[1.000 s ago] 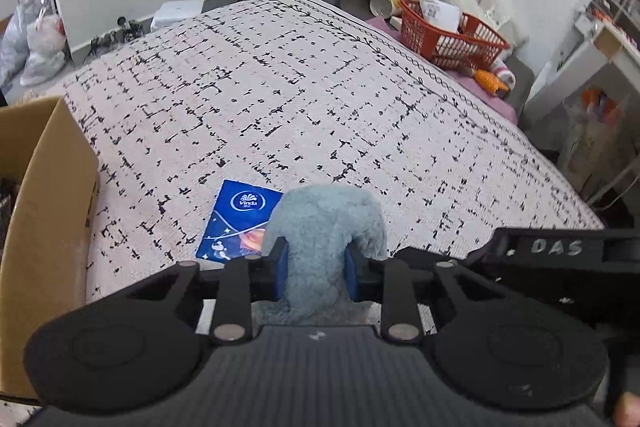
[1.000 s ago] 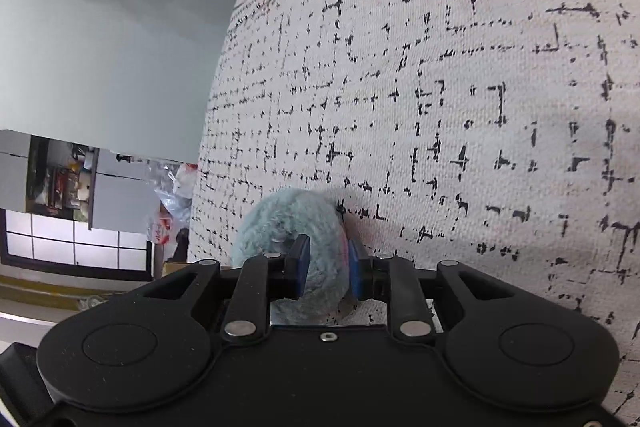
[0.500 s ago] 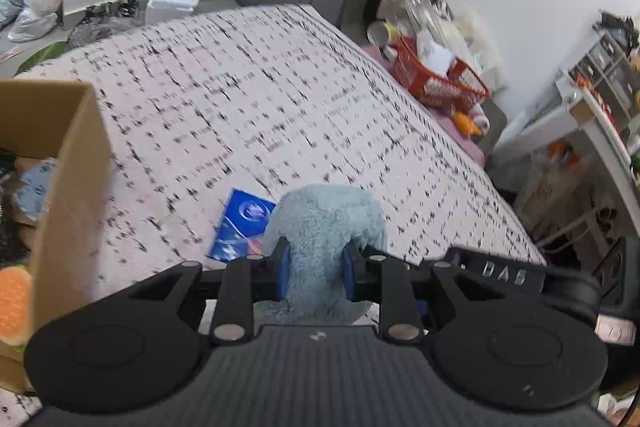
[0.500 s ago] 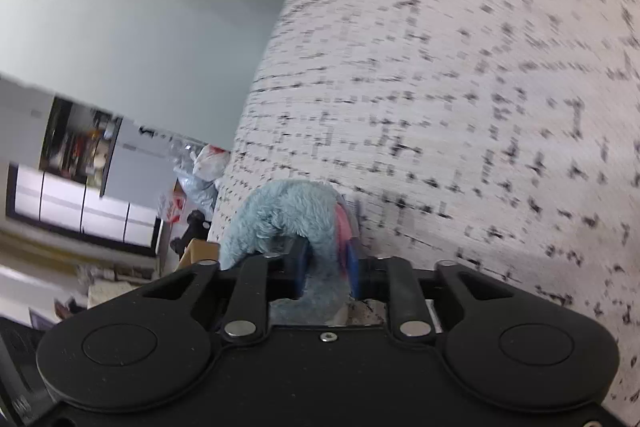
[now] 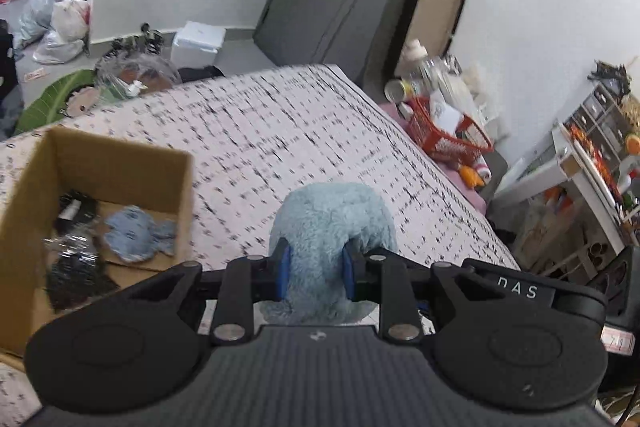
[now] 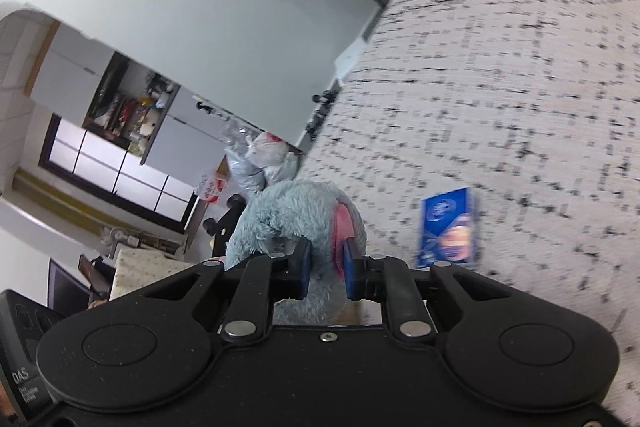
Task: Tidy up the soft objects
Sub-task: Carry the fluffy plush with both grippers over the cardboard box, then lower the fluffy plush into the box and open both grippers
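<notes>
— What's each gripper doing?
— Left gripper (image 5: 315,273) and right gripper (image 6: 327,267) both clench the blue plush (image 5: 332,223), held above the bed (image 5: 280,139).
— And the box (image 5: 92,163)?
— At ten o'clock of the plush.

one blue plush toy (image 5: 332,227), one cardboard box (image 5: 116,163), one red basket (image 5: 444,141), one blue packet (image 6: 450,229)
</notes>
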Motion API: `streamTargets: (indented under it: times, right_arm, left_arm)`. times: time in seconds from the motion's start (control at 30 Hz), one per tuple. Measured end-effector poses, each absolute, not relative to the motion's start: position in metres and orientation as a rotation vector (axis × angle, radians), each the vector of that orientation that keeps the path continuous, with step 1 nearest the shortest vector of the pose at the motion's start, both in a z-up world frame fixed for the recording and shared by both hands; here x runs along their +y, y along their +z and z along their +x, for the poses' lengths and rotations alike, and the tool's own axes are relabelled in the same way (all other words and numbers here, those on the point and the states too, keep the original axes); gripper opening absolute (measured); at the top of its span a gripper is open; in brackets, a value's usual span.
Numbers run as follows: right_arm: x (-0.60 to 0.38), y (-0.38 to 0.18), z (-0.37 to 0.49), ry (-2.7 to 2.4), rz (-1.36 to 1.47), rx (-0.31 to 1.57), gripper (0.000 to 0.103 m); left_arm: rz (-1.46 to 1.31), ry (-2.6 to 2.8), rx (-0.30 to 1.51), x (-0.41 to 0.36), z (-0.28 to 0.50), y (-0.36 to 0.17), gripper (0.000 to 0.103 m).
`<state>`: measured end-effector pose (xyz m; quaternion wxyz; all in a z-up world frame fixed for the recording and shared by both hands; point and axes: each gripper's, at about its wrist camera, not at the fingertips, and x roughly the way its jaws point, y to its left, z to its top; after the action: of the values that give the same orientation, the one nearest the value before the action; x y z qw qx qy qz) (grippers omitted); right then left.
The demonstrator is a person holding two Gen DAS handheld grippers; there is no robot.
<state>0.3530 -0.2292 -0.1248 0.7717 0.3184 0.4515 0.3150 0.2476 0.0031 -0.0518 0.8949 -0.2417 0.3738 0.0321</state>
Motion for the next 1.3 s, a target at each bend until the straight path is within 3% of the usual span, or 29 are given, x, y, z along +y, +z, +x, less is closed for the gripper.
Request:
streamTargets:
  times: [0.63, 1.3]
  right_arm:
    - [-0.142, -0.095, 0.309, 0.815, 0.594, 0.861, 0.016]
    - [-0.097, -0.118, 0.312, 0.722, 0.425, 0.926, 0.021]
  left_arm:
    - [-0.527, 0.124, 0.716, 0.094, 0.199, -0.023, 0.025]
    - [-0.812, 0.114, 0.780, 0.149, 0.203, -0.093, 0.025]
